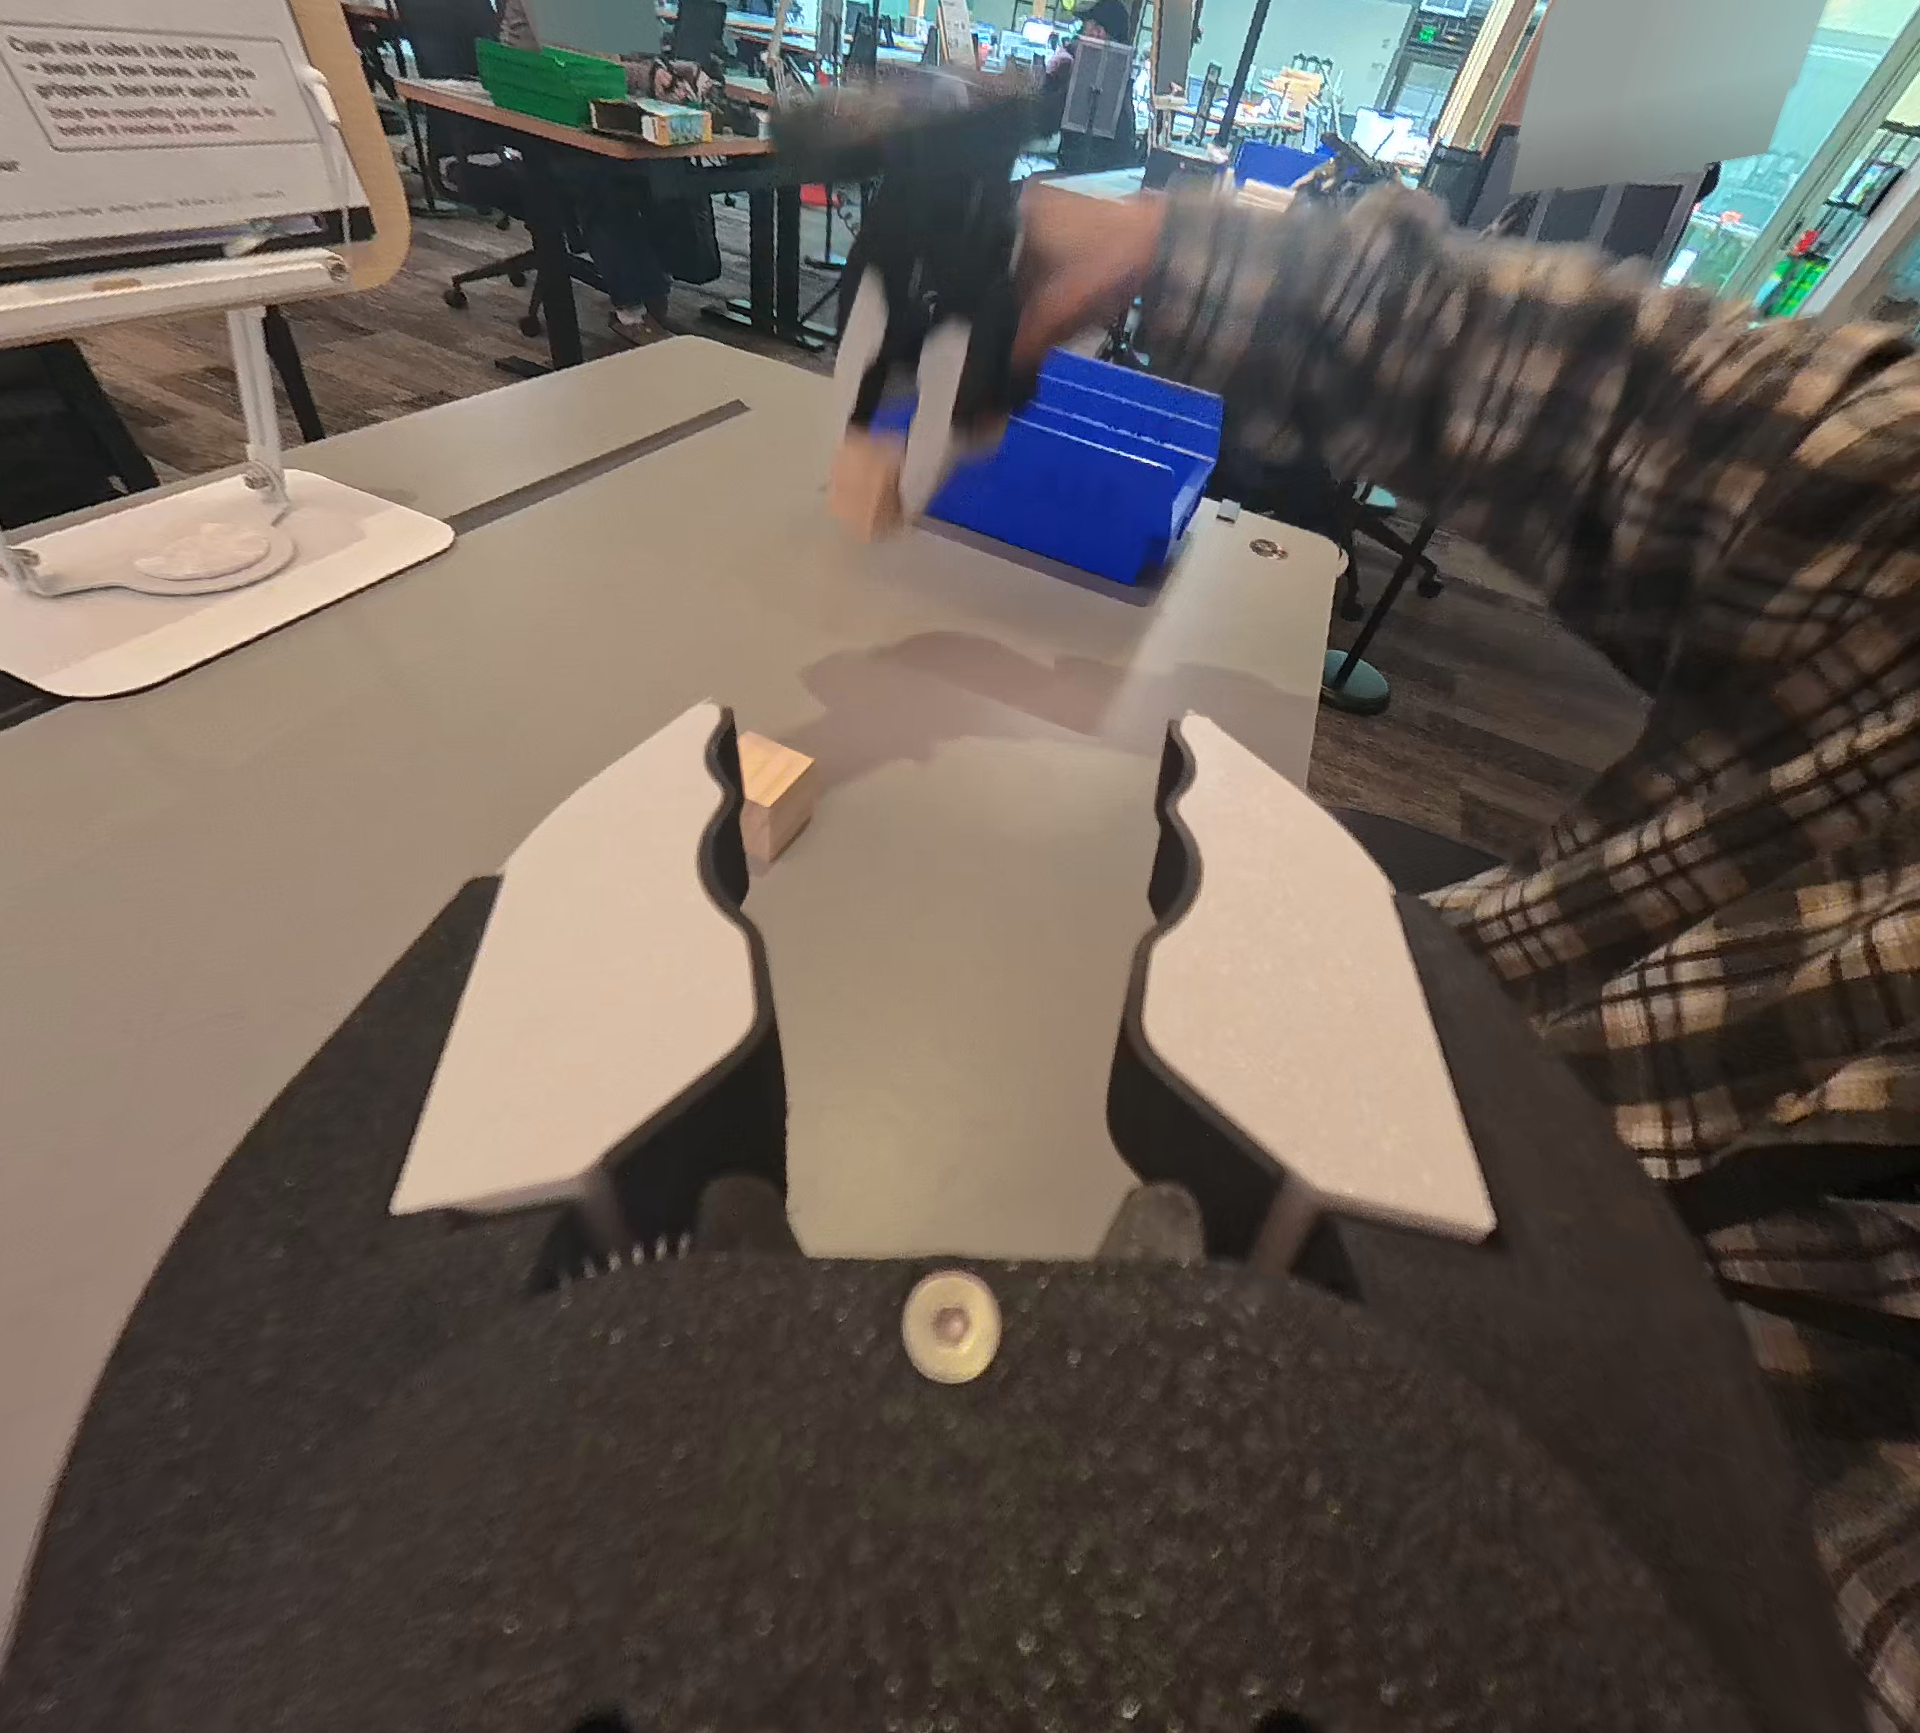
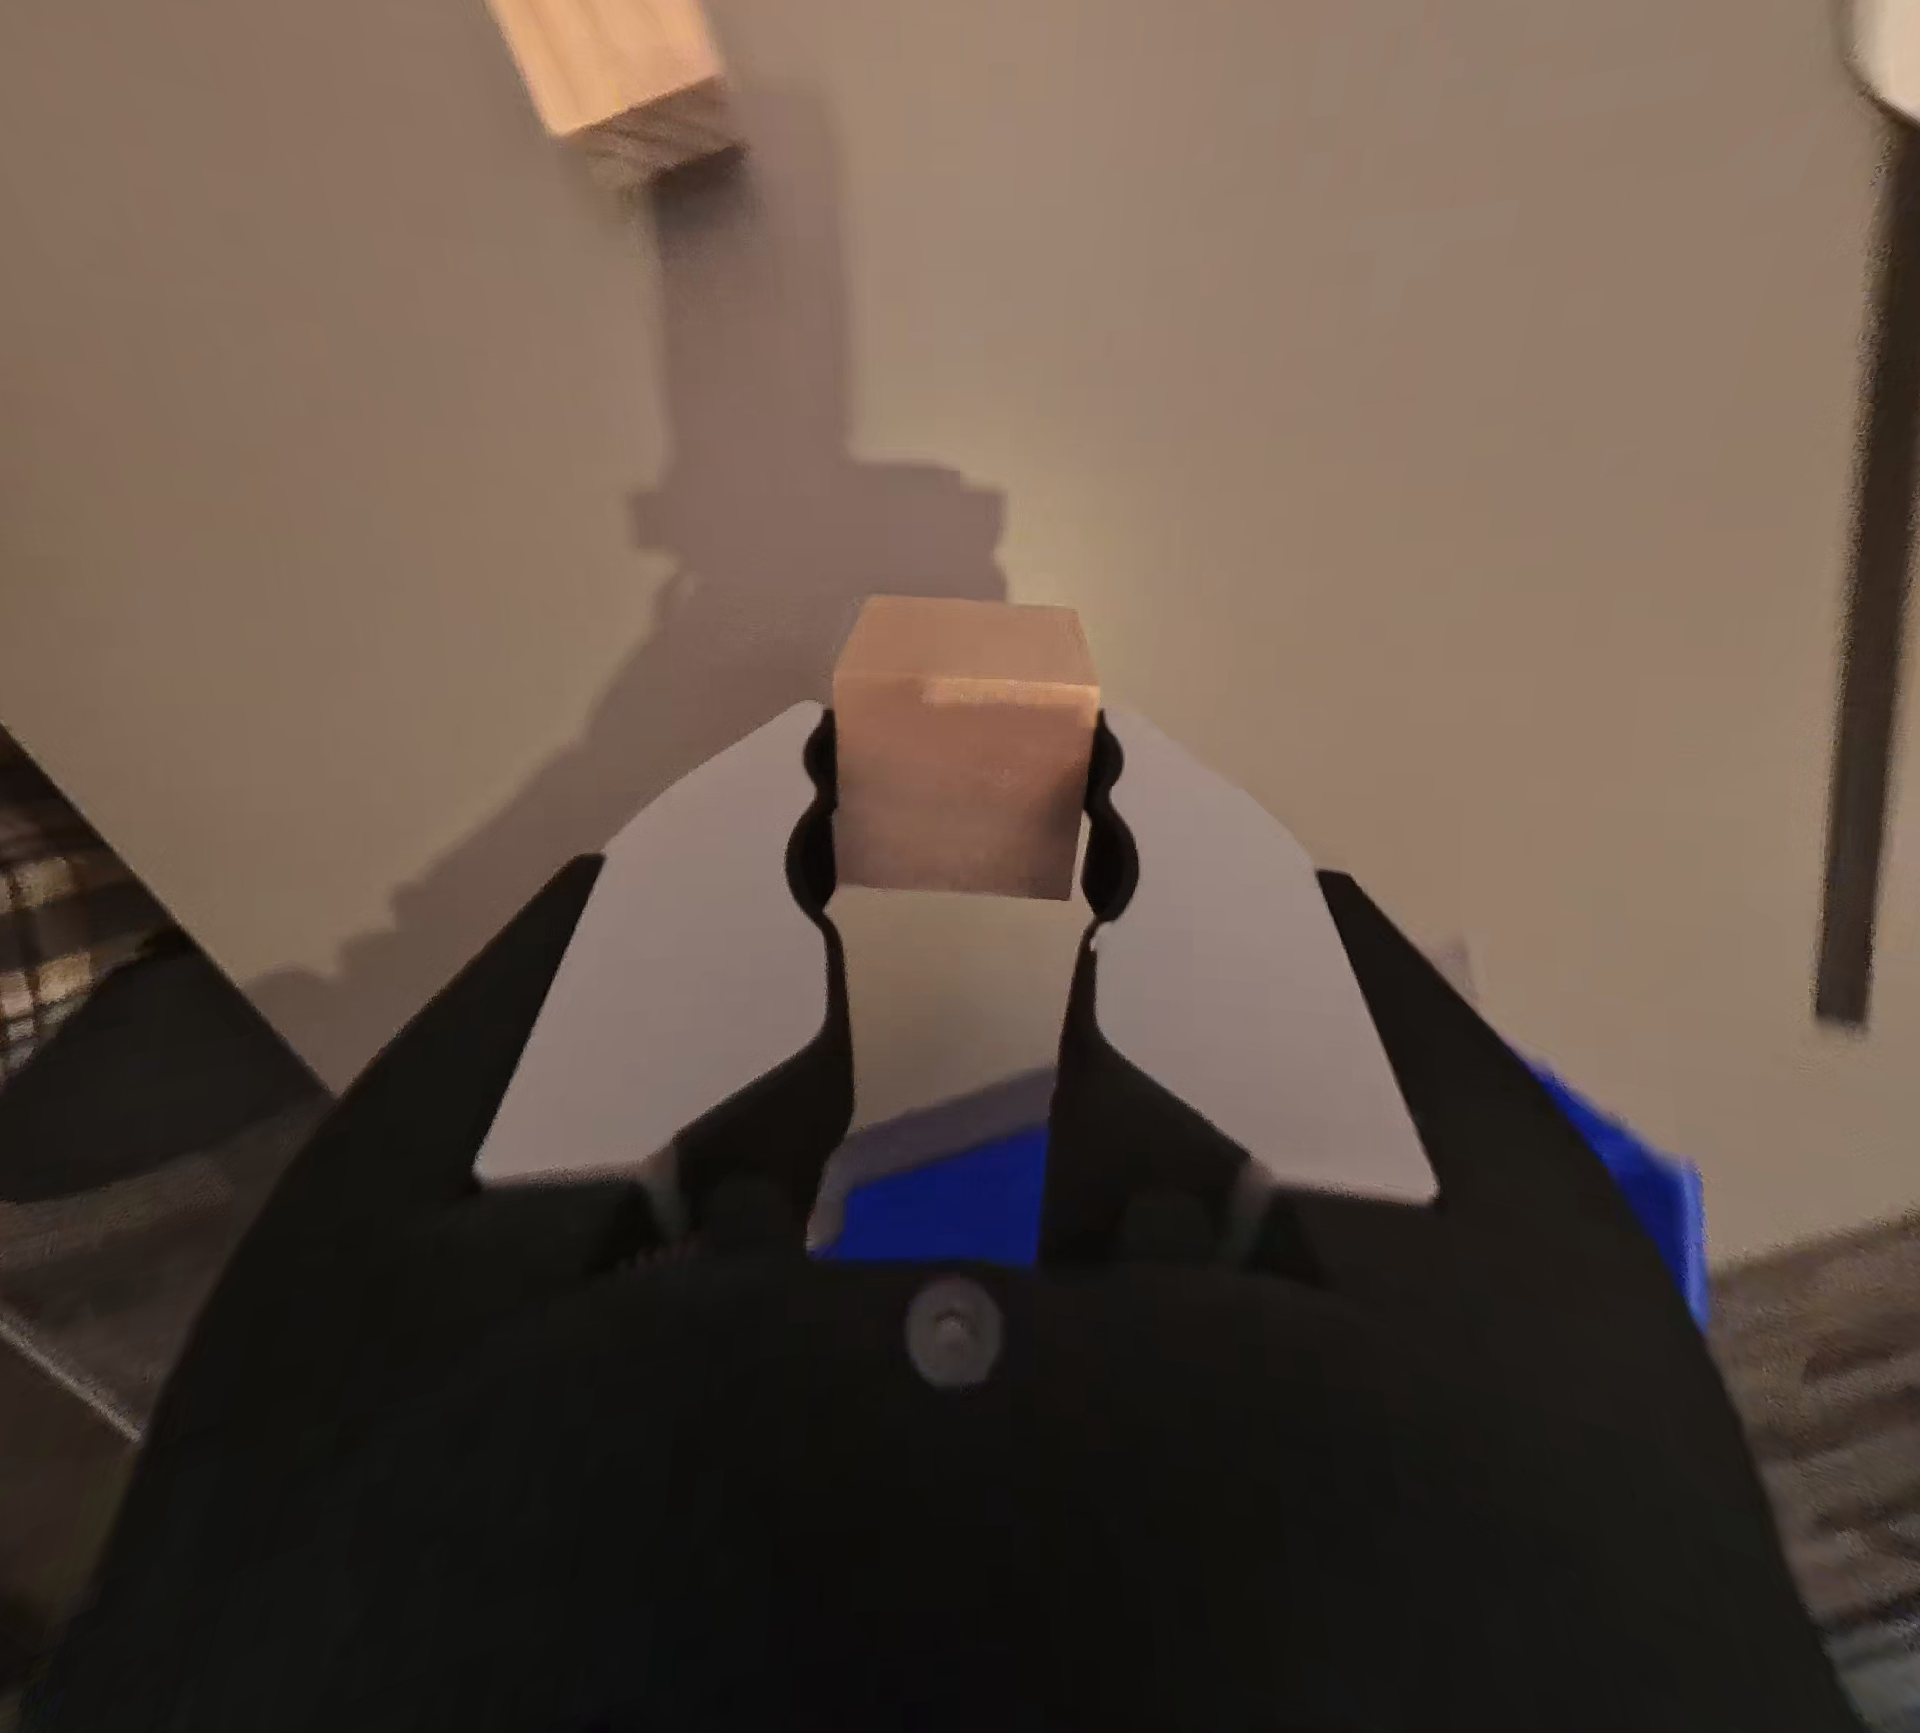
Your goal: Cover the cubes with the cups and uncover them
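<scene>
A grey table [image 1: 312, 852] is carrying a wooden cube [image 1: 777, 795] just past the near gripper's left fingertip, a blue bin [image 1: 1091, 488] farther ahead, and a white stand base [image 1: 208, 582] off left.

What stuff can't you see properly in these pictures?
- Cups: none shows in either view, so where they are cannot be told.
- Inside of the blue bin: left wrist view, hidden by its own walls and the right gripper.
- Held cube: motion-blurred in the left wrist view.
- Resting cube: left wrist view, partly behind the left gripper finger.
</scene>
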